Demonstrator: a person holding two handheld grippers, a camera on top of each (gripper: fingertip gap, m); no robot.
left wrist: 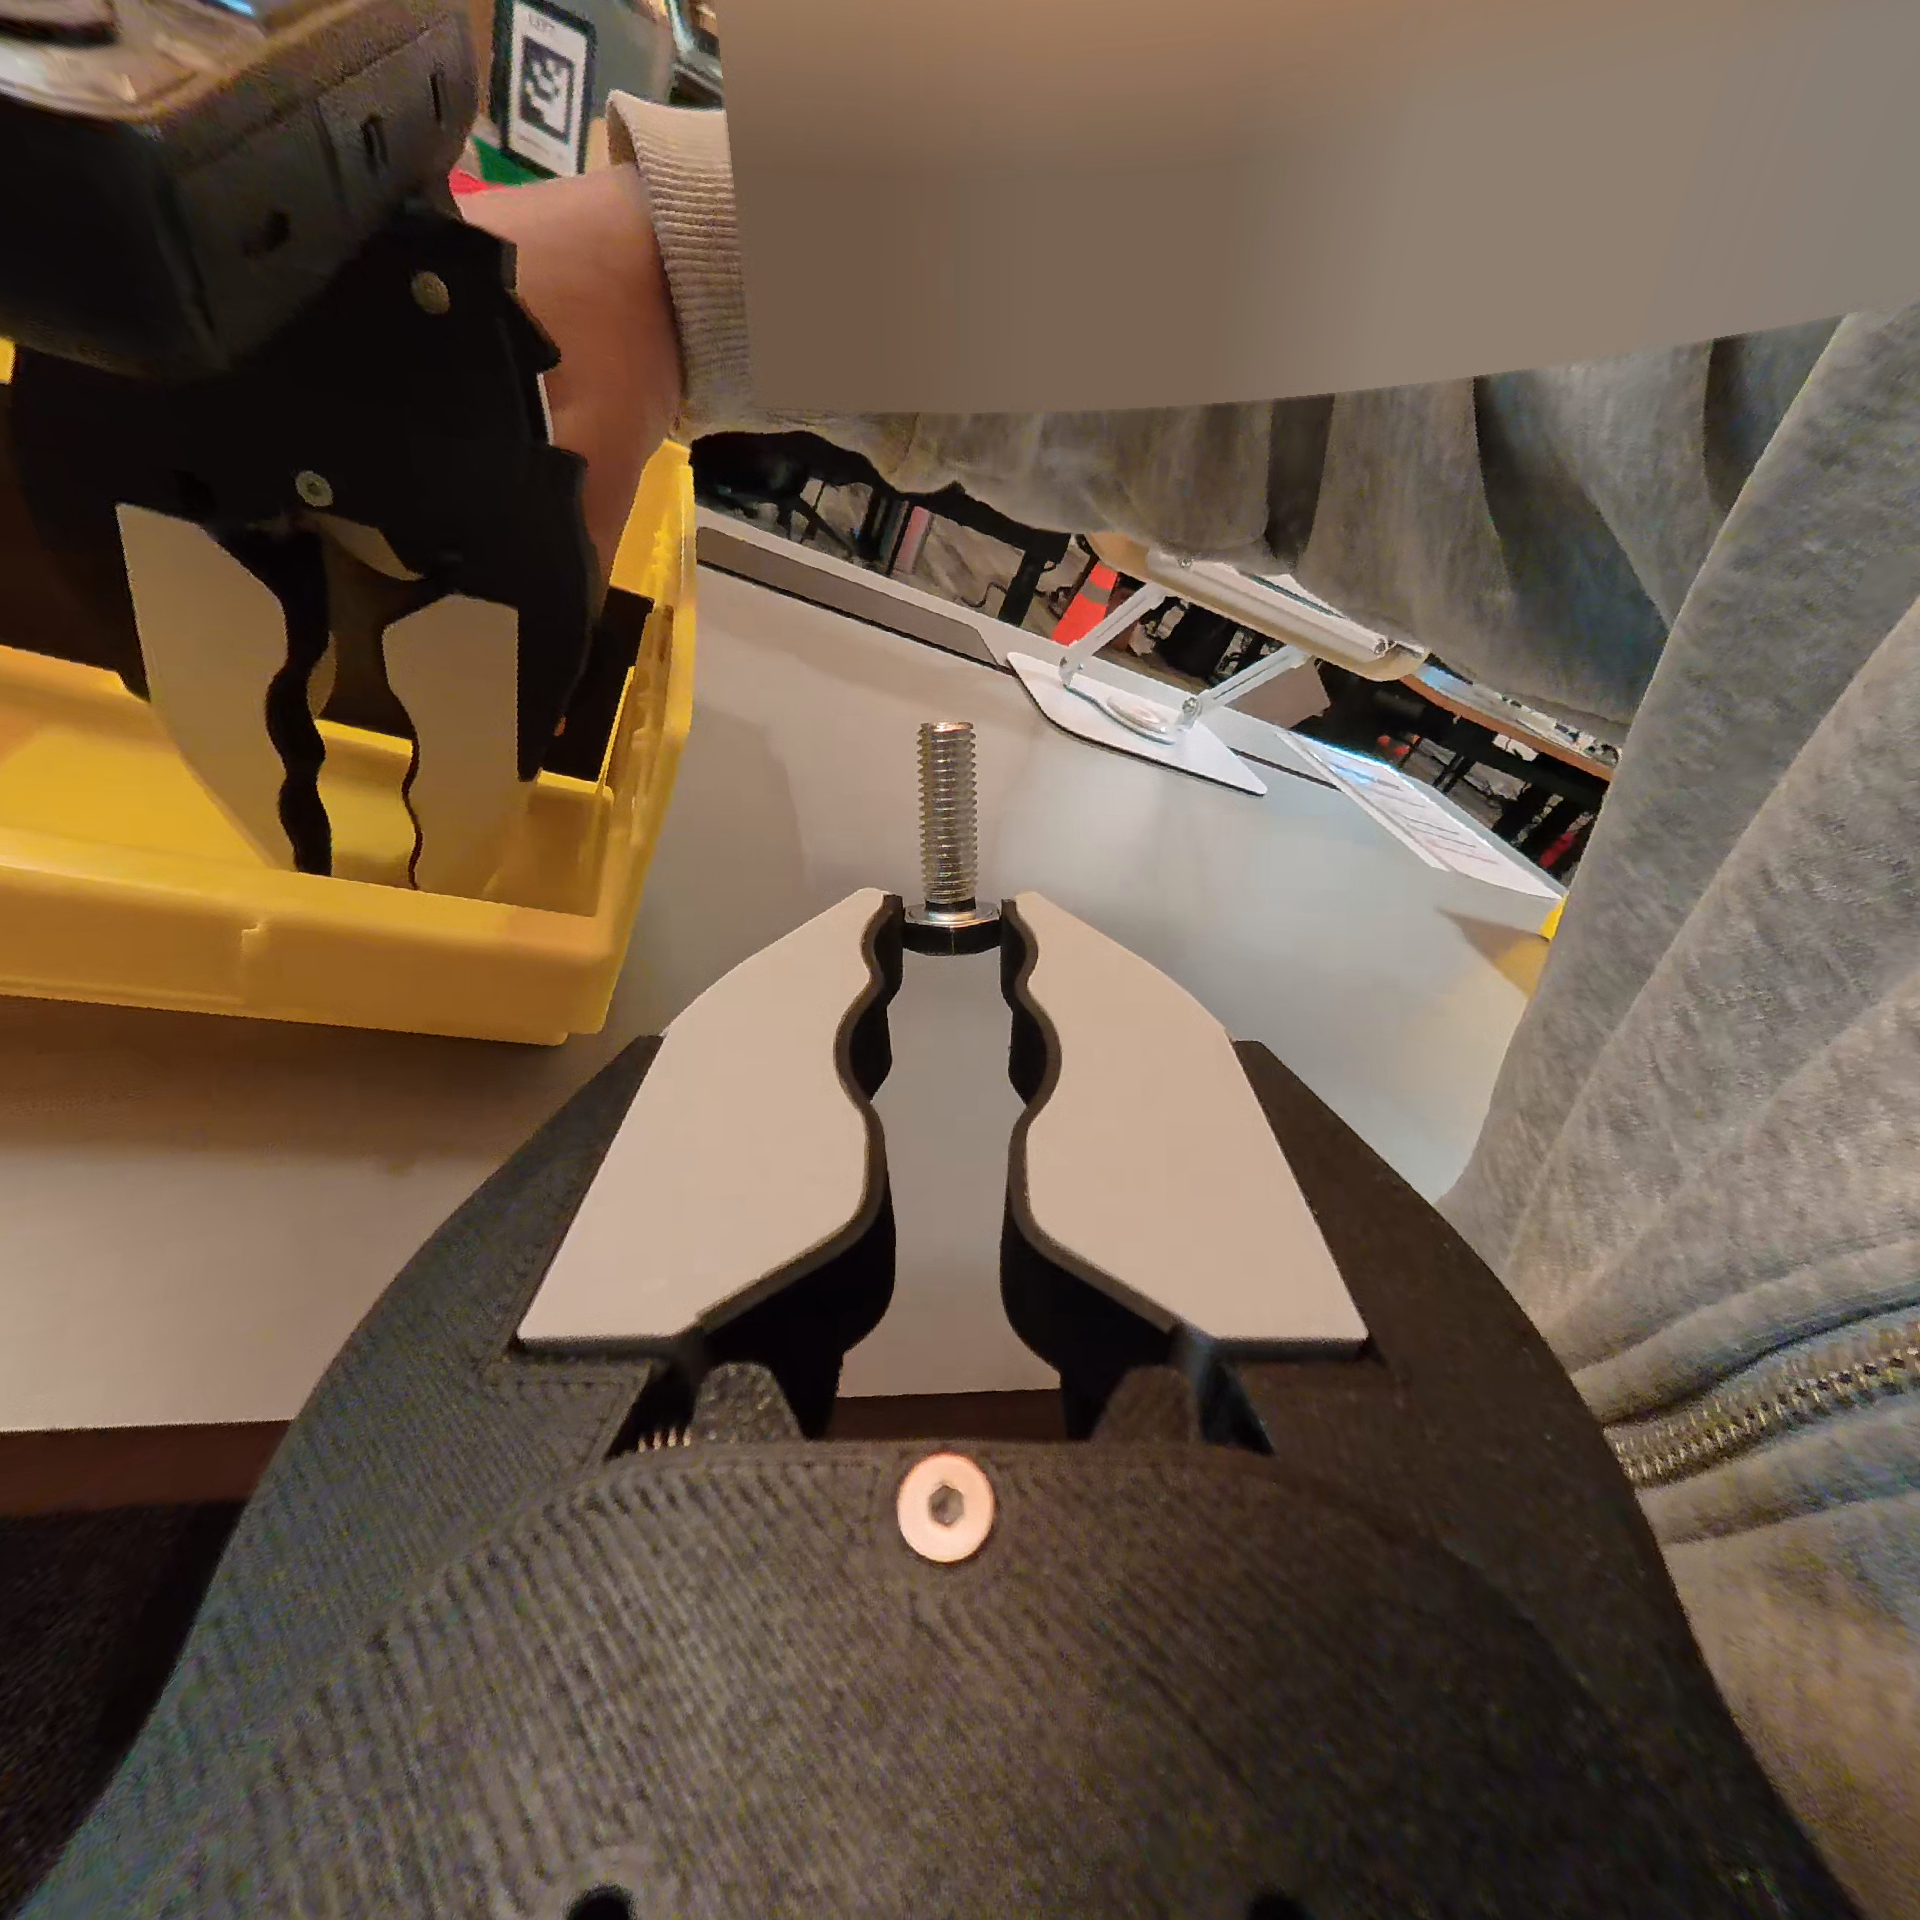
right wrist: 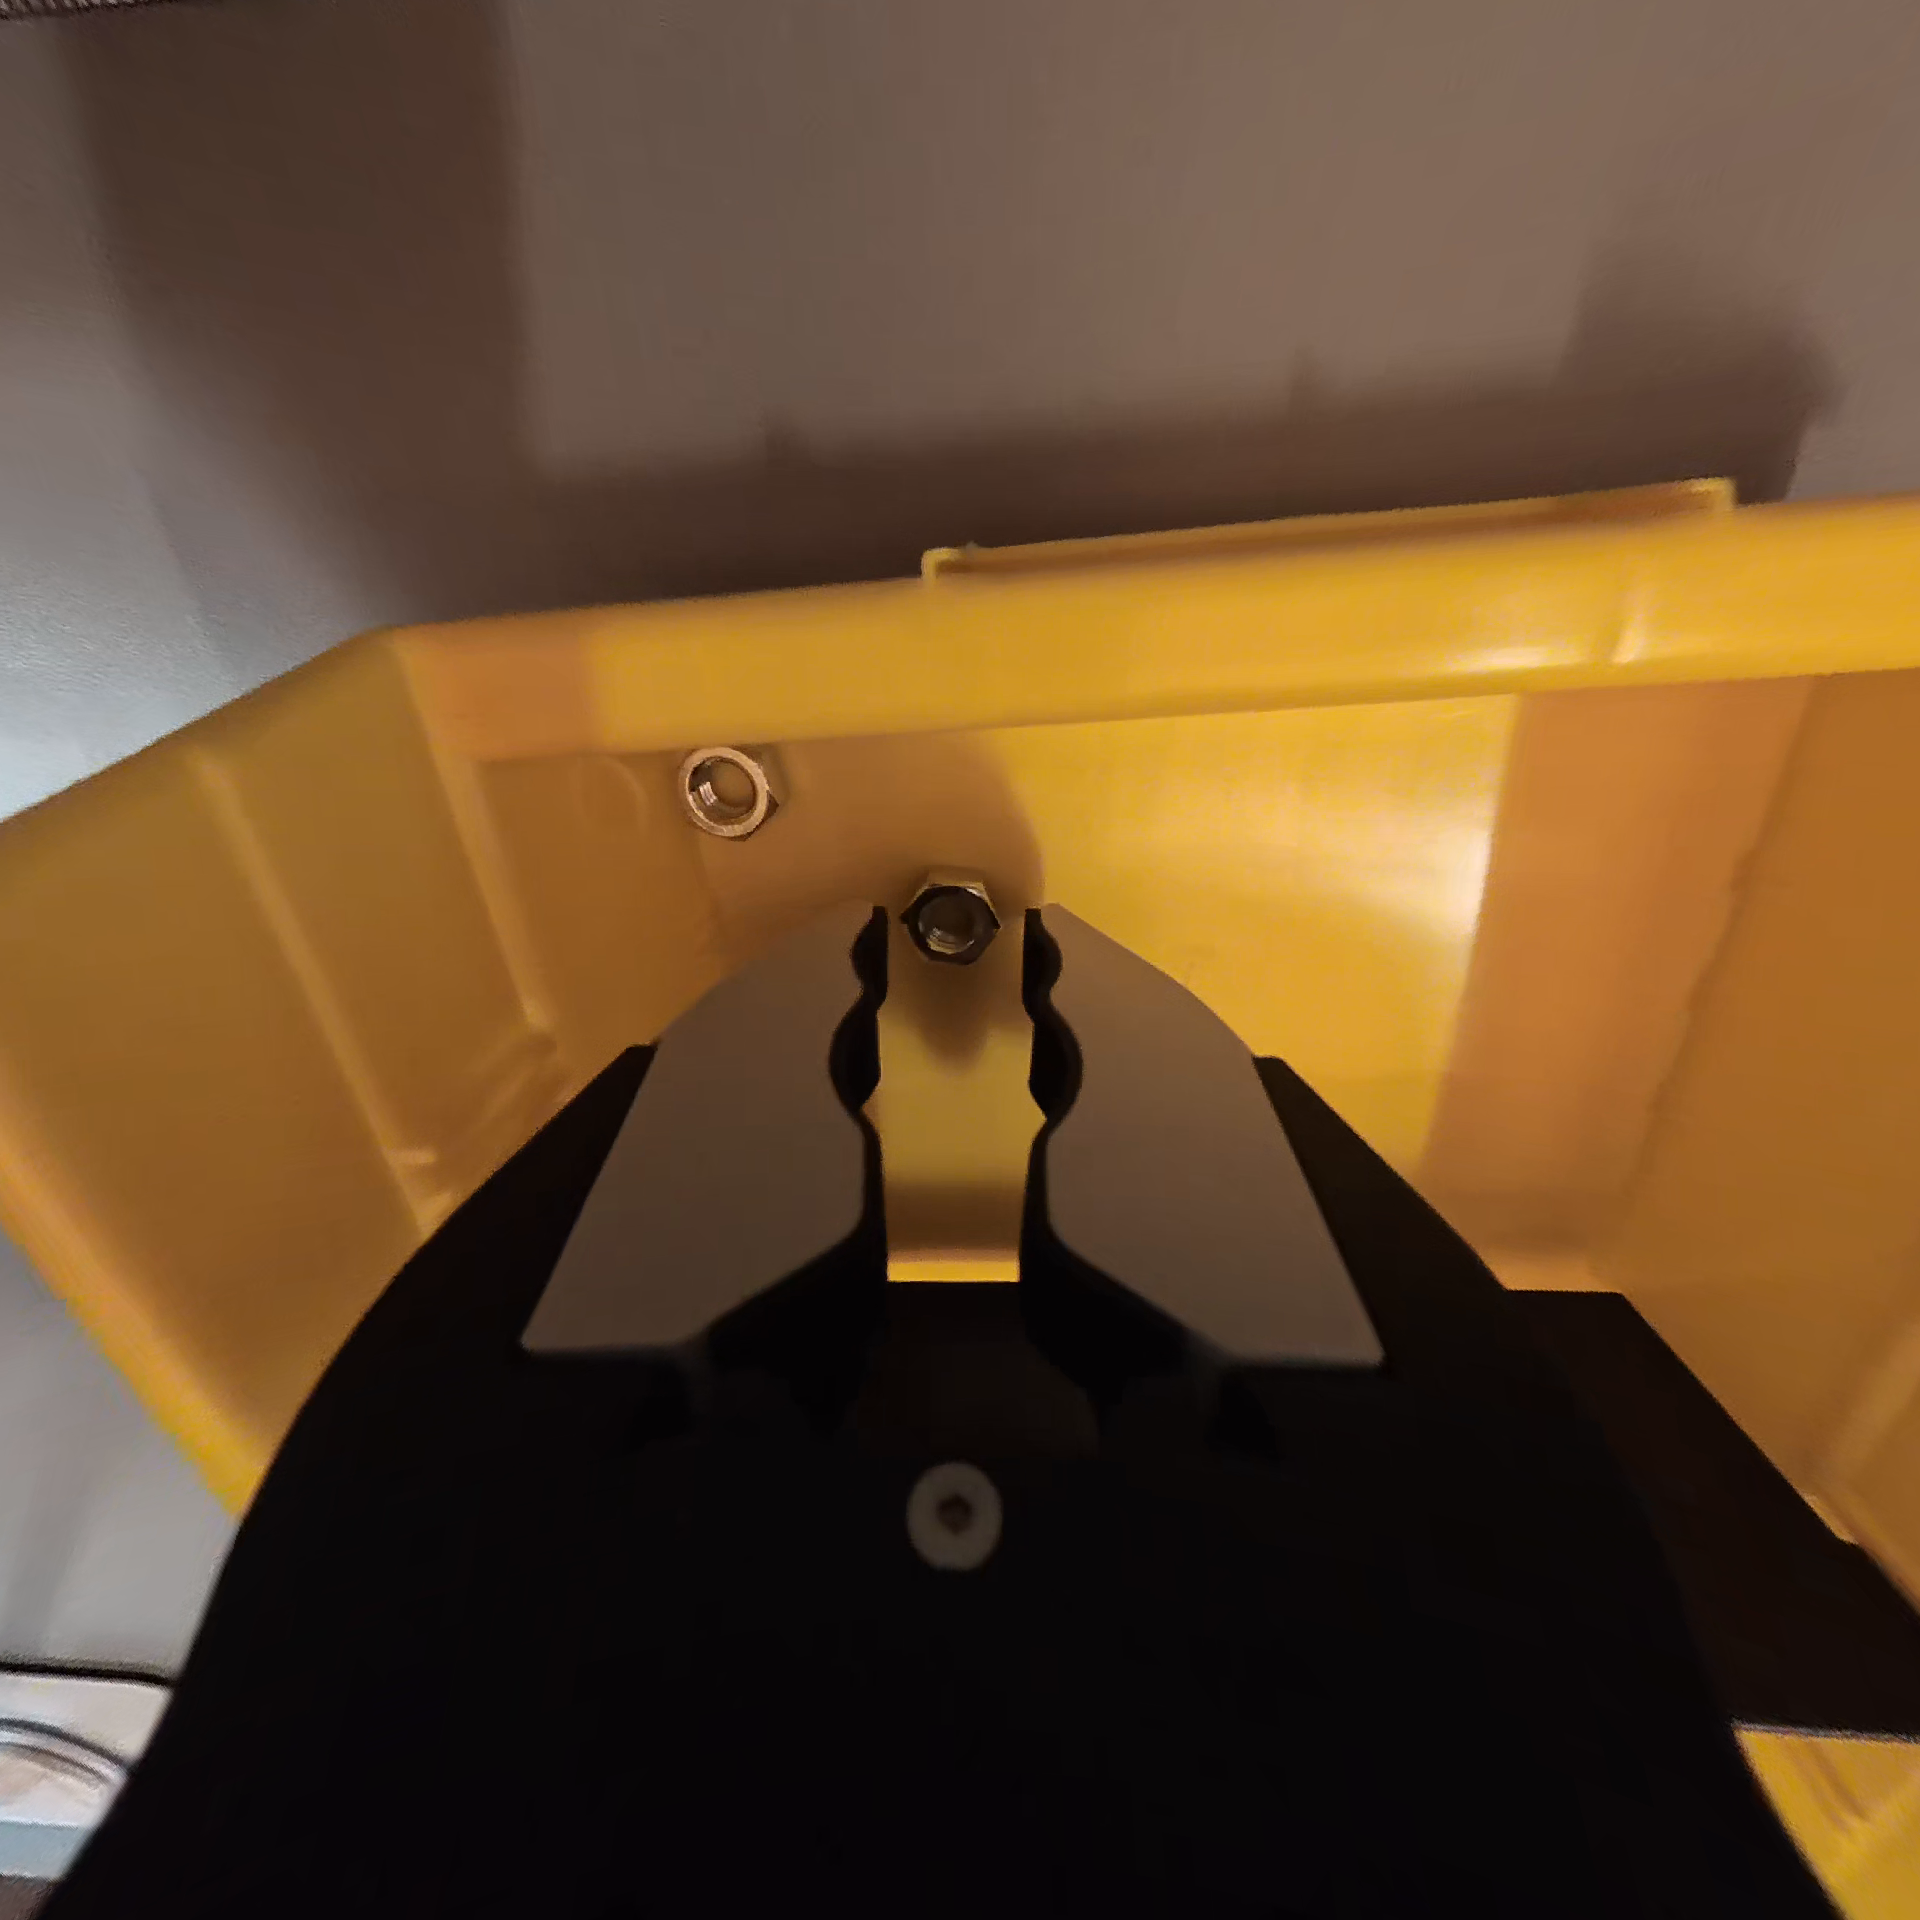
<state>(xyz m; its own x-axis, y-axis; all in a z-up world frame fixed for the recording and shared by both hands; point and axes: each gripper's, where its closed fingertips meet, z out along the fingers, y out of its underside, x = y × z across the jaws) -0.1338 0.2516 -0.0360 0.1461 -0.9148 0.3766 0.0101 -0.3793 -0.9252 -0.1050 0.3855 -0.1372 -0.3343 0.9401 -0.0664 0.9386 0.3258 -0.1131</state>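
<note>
Lab or workshop: white worktable (left wrist: 1195, 935), yellow parts bin (left wrist: 312, 935), fiducial marker card (left wrist: 548, 88), cluttered benches behind.

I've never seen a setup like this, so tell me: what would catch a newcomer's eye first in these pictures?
First, the silver bolt standing upright, its hex head pinched at the tips of the left tool above the pale table. Next, the bright yellow bin beside it, where the right tool reaches down with a small nut between its tips. A second nut lies loose on the bin floor, near the corner.
</note>
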